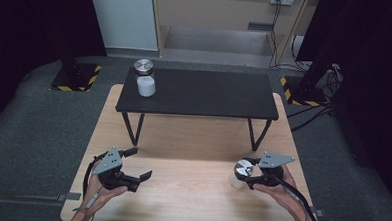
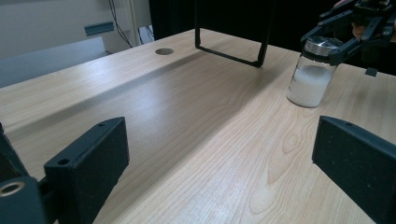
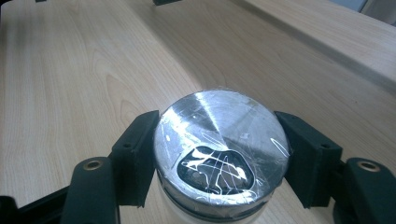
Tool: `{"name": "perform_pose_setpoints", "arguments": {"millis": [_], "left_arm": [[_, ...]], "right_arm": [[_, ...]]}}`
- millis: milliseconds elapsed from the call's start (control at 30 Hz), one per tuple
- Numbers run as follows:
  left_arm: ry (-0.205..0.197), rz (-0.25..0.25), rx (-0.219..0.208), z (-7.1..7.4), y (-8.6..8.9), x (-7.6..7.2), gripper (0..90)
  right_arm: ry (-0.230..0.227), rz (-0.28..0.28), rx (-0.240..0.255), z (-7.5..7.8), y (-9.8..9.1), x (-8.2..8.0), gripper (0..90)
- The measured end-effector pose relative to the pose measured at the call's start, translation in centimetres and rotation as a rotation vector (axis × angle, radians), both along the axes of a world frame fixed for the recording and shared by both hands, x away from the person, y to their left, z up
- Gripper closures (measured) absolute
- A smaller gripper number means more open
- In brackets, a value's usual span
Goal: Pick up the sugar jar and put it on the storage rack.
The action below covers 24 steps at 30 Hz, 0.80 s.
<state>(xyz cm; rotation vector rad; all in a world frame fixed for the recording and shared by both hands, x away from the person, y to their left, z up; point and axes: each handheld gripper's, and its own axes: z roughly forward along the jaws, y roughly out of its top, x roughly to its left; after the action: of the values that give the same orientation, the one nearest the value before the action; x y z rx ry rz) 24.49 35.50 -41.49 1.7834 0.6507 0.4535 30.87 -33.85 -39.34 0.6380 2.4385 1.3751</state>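
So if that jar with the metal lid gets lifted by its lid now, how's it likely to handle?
The jar looks like glass, well filled with white powder, so probably heavy for its size and breakable. The right gripper has its jaws shut on the shiny lid; that smooth metal may slip. If the lid is loose, the body might drop.

High view overhead facing forward, gripper views close, sharing jar (image 1: 241, 173)

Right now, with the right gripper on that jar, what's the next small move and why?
Probably lift it straight up a little. The right gripper has its jaws shut on the jar at its metal lid, while the jar stands on the wooden table. The left gripper waits open.
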Motion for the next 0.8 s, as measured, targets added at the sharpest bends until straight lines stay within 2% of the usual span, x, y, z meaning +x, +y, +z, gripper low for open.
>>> {"name": "perform_pose_setpoints", "arguments": {"millis": [200, 400, 600, 800], "left_arm": [[0.0, 0.0, 0.0, 0.0, 0.0, 0.0, 3.0], [0.001, -0.002, 0.002, 0.0, 0.0, 0.0, 3.0], [0.001, -0.002, 0.0, 0.0, 0.0, 0.0, 3.0], [0.002, -0.004, 0.003, 0.0, 0.0, 0.1, 3.0]], "right_arm": [[0.005, -0.007, 0.007, 0.0, 0.0, 0.0, 34.5], [0.005, -0.007, -0.018, 0.5, 0.4, -0.2, 34.5], [0.003, 0.031, -0.065, 2.3, 0.8, 0.0, 34.6], [0.005, 0.056, -0.031, 5.1, 0.3, 0.2, 34.6]]}}
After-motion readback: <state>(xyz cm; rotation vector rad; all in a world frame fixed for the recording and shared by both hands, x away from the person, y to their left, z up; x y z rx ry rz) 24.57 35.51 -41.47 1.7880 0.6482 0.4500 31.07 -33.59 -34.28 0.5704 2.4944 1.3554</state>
